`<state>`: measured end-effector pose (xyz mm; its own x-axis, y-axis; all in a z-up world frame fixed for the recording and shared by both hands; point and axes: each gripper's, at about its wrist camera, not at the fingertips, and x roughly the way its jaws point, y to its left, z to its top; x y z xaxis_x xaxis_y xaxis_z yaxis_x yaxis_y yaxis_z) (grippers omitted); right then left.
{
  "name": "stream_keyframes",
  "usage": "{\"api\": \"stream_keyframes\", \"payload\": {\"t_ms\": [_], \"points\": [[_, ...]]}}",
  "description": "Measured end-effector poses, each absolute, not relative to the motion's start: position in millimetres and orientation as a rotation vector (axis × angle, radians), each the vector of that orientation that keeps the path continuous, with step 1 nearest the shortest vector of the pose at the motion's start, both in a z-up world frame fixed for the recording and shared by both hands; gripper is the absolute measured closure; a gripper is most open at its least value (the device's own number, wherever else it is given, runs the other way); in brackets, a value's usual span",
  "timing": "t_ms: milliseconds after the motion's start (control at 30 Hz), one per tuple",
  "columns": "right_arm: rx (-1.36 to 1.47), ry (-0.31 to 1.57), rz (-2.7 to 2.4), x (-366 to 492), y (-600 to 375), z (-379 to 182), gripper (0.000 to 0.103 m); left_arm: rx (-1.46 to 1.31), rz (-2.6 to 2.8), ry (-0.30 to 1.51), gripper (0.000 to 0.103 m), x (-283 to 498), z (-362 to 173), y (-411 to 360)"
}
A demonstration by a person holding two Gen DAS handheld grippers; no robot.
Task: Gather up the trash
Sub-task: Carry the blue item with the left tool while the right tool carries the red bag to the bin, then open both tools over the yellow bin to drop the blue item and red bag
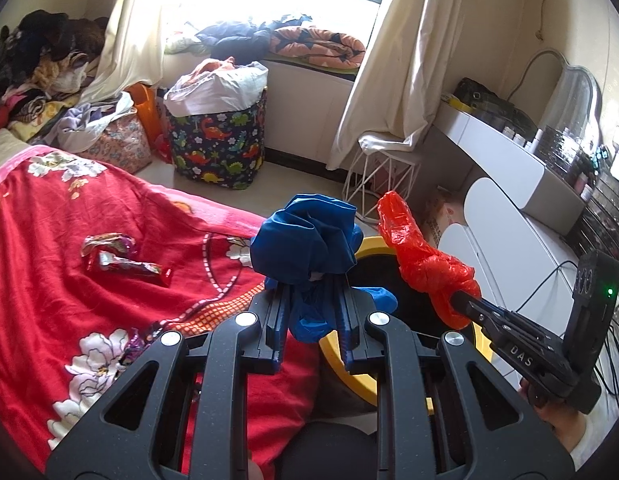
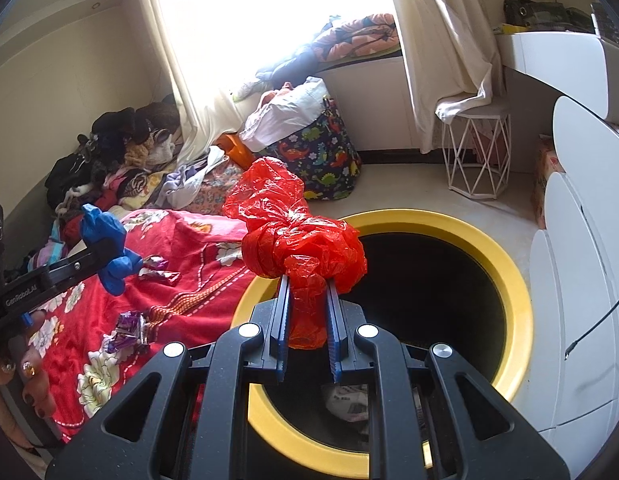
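Over the yellow-rimmed bin (image 2: pixel 505 264) on the floor beside the bed, both tools are loaded. Right gripper (image 2: pixel 307 300): fingers drawn close together, clamping a knotted red plastic bag (image 2: pixel 297 236) whose crumpled bulk bulges out past the fingertips, hanging above the near-left part of the bin's dark mouth. Seen from the left wrist, that same red bag (image 1: pixel 423 258) sticks up and away from the right gripper (image 1: pixel 463 300), above the bin's rim (image 1: pixel 373 242). Left gripper (image 1: pixel 313 292): jaws narrowed too, pinching a bunched blue bag (image 1: pixel 305 242), with folds spilling down between the fingers; it sits at the bed's edge, just left of the bin. From the right wrist the blue bag (image 2: pixel 107 248) shows held above the red floral bedspread (image 2: pixel 197 248). Lying loose on that bedspread (image 1: pixel 69 216) are shiny snack wrappers (image 1: pixel 125 262), well apart from either tool, and another purple wrapper (image 2: pixel 127 330) nearer the bed's edge. Down inside the bin, some printed paper (image 2: pixel 347 402) rests at the bottom. Far across the floor stands a dinosaur-print hamper (image 1: pixel 217 142).
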<state>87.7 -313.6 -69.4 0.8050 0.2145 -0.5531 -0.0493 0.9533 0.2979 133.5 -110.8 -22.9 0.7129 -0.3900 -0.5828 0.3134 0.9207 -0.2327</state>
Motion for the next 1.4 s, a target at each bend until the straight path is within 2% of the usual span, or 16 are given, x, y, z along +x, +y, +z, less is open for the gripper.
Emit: {"api": "stream_keyframes", "payload": {"t_ms": [800,1400], "points": [[0.337,0.647,0.041,86,-353,-85,0.088,-0.061,-0.474,0.695,0.089,130,-33,-153],[0.368,0.683,-0.008,84,-371,-95,0.088,-0.019,-0.529,0.777,0.089,141,-63,-196]]}}
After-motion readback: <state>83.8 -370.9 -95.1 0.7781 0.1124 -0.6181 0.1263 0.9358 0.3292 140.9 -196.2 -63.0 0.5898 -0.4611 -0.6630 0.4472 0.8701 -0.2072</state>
